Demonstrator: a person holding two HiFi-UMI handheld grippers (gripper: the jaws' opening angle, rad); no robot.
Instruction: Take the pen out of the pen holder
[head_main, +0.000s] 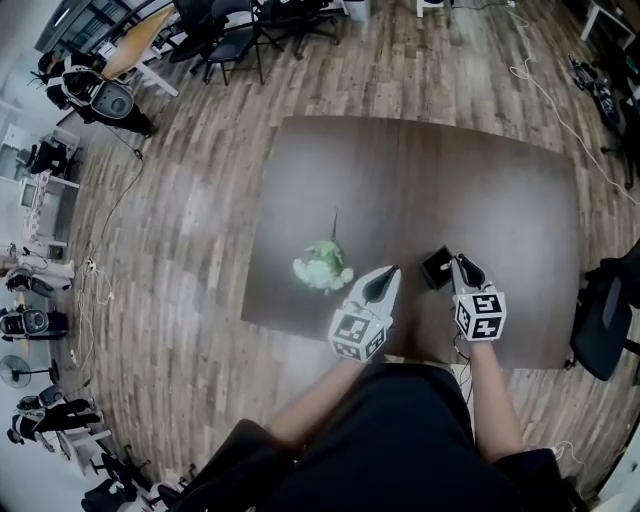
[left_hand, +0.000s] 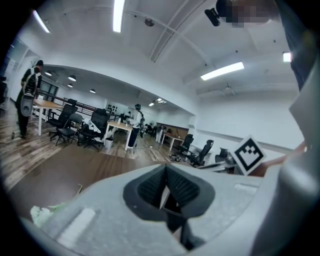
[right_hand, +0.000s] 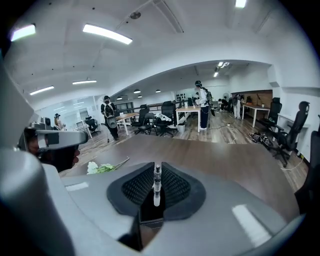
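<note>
One pen (right_hand: 157, 186), clear-bodied with a dark end uppermost, stands upright at the centre of the right gripper view. It is pinched between the ribbed pads of the right gripper (head_main: 459, 264), whose jaws are clamped on it. Directly below it sits a dark box shape, likely the black pen holder (head_main: 436, 268). The head view shows that holder on the brown table (head_main: 500, 190), just beside that gripper's tip, lower right of centre. The left gripper (head_main: 390, 274) hangs just left of the holder, jaws together on nothing, not touching it.

I judge the withdrawal to be in hand. The next move calls for a straight lift until the pen's lower end clears the rim. Whether that end is already out I cannot tell: the head view shows no pen, and the jaws cover the holder's mouth. Pale flowers (head_main: 322, 266) lie further left.
</note>
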